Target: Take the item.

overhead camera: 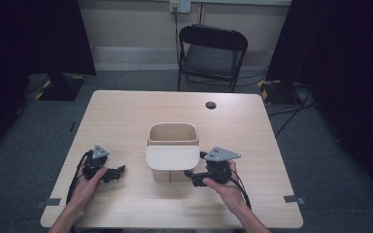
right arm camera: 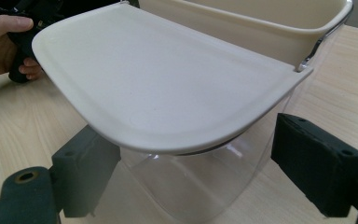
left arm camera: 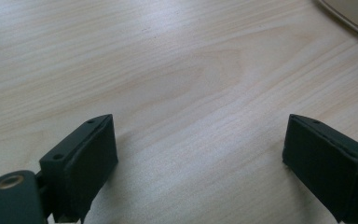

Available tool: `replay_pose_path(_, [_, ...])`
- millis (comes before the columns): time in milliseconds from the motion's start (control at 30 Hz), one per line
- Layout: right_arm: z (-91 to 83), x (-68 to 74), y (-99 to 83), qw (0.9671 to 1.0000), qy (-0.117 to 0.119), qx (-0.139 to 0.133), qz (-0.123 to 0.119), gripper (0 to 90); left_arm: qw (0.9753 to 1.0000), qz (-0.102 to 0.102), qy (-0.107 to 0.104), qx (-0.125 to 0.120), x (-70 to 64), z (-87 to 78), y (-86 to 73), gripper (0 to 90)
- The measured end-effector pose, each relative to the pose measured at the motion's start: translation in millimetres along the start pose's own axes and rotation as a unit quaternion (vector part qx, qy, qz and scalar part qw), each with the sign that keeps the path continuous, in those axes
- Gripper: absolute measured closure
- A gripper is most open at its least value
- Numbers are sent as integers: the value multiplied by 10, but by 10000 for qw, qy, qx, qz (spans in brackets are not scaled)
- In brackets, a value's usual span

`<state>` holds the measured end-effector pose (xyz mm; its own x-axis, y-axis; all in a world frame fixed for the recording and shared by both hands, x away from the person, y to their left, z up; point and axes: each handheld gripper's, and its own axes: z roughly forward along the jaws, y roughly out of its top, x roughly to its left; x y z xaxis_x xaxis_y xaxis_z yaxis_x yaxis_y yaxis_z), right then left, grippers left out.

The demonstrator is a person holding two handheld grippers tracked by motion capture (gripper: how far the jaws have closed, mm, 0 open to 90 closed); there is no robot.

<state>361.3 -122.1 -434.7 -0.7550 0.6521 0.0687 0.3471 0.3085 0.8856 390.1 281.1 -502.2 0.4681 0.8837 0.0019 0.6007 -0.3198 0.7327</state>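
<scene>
A pale wooden surface (overhead camera: 126,116) is seen from above, with a black folding chair (overhead camera: 212,56) standing behind its far edge and a small dark cable hole (overhead camera: 211,105) set near that edge. At the middle of the surface stands a cream bin (overhead camera: 172,133), whose inner bucket sits in a clear plastic body (right arm camera: 191,186); its flat cream lid (overhead camera: 172,158) is swung open toward the person and juts out level over the clear front, so that the bucket mouth is left uncovered. A thin metal hinge wire (right arm camera: 314,46) is seen at the corner where lid and rim meet. The right gripper (overhead camera: 195,178) is held just beside the bin's front right, low on the surface, and its jaws are spread wide on either side of the clear body beneath the lid's edge, touching nothing; this placement is judged to suit a grasp of the lid edge or the body next. The left gripper (overhead camera: 118,172) is rested on the surface well apart to the left of the bin, probably kept out of the way, and its jaws are likewise spread with only bare wood between them. A corner of the lid is glimpsed at the top right of the left gripper view.
</scene>
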Motion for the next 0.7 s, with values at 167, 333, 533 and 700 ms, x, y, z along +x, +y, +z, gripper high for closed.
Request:
replay_pose_path(167, [3,0,2,10000,-2,-16,-12,149,10000,-12,-2,-7,-2,1,0,93])
replay_pose_path(333, [-2,1,8,10000,-18,-26,-18,150,10000,3,2,2,0,0,0,93])
replay_pose_path(533, [-8,2,20,10000,-35,-35,-28,150,10000,3,0,3,0,-1,0,93])
replay_pose_path(700, [-13,2,30,10000,-50,-58,-23,152,10000,3,-5,0,1,0,0,93])
